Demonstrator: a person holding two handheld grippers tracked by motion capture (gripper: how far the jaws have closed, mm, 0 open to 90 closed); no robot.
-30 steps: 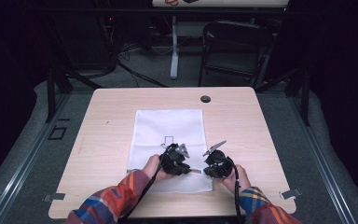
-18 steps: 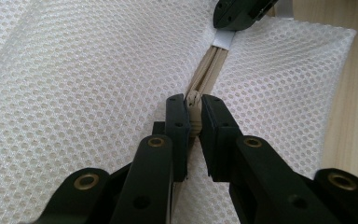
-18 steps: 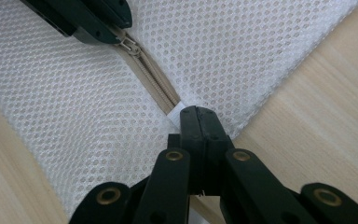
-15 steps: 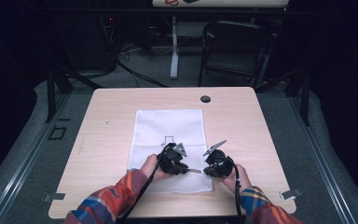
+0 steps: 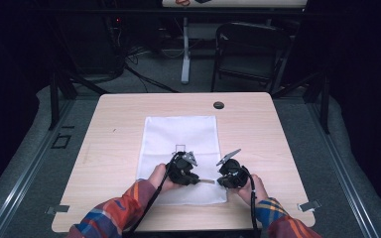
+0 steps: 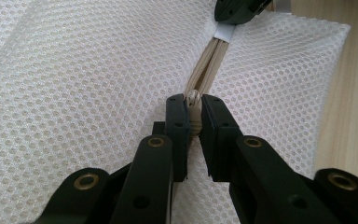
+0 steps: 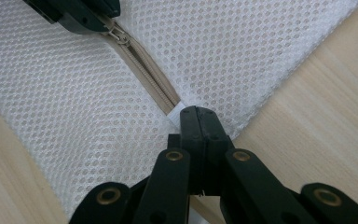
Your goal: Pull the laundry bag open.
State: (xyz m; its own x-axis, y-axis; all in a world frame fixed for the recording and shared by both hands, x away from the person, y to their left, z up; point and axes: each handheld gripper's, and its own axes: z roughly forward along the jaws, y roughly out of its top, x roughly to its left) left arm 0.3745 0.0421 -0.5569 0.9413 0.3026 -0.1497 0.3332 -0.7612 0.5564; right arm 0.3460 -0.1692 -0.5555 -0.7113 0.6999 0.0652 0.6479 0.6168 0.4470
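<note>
High view: the white mesh bag [image 5: 181, 148] lies flat on the table [image 5: 114, 129]. The left gripper [image 5: 194, 177] and right gripper [image 5: 220, 179] face each other over the bag's near end, with a short run of the zipper [image 5: 207, 181] between their tips.

Left gripper view: the jaws are clenched on the zipper pull [image 6: 194, 100], which stands directly between the pads [image 6: 177, 122]; the zipper track [image 6: 207, 70] runs straight ahead to the right gripper's tip [image 6: 235, 10]. Risk: the pull is small, so a sideways tug likely slips it from the pads, or drags loose mesh into the slider and jams it.

Right gripper view: the jaws are clenched fully on the white tab [image 7: 176, 112] at the zipper's end, just ahead of the tips, beside the bag's edge. Risk: if this anchor slips, the bag likely bunches toward the left gripper and the slider stalls.

Against the earlier high view, both grippers and the bag sit in the same places
</note>
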